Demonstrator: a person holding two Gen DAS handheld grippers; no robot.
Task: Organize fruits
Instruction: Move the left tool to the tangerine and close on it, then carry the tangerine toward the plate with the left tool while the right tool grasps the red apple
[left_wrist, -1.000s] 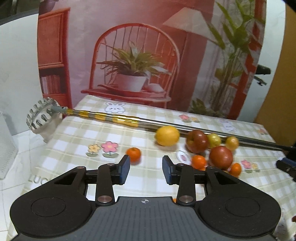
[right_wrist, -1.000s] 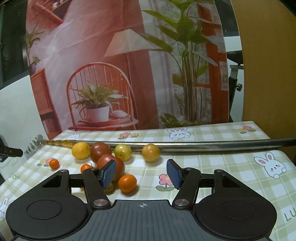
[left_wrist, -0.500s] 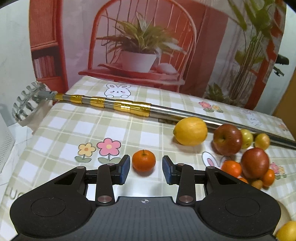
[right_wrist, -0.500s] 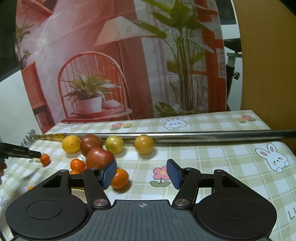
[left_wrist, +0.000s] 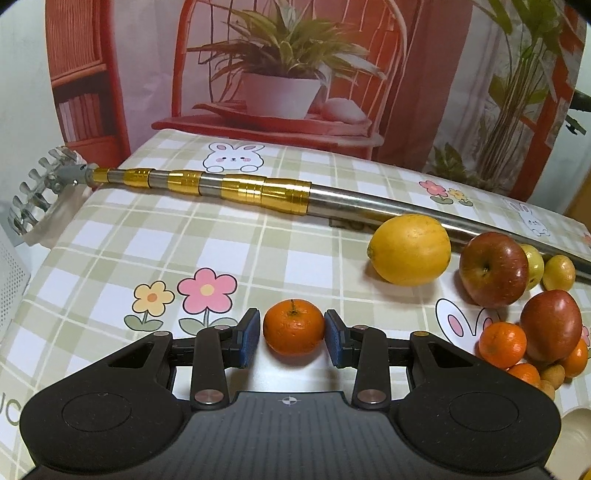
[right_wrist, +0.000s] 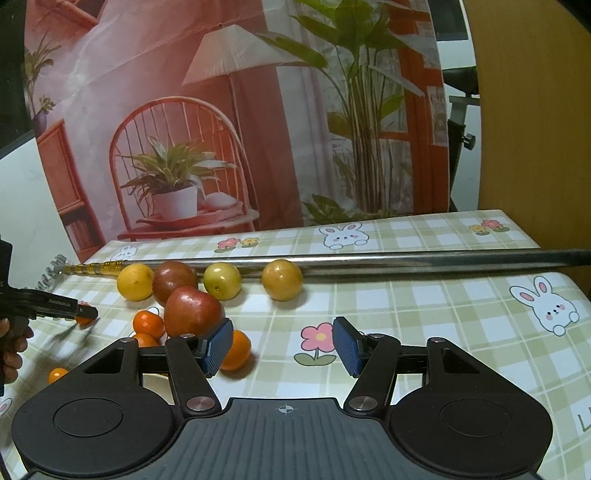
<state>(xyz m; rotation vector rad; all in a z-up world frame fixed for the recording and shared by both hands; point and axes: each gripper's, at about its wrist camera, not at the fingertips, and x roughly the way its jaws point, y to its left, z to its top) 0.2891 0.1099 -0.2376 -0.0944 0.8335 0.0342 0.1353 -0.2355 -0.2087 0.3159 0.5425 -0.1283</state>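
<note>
The left tongs (left_wrist: 294, 338) bracket a small mandarin (left_wrist: 294, 326) that sits near the left end of the surface (left_wrist: 155, 236); their blue pads look just beside its skin, but whether they actually press it cannot be told. The right tongs (right_wrist: 282, 345) stand wide apart over bare cloth, their left pad covering part of an orange fruit (right_wrist: 236, 350). In the left view the fruit cluster (left_wrist: 532, 332) by the metal rake pole (left_wrist: 258, 190) is cut off at the frame's right edge.
</note>
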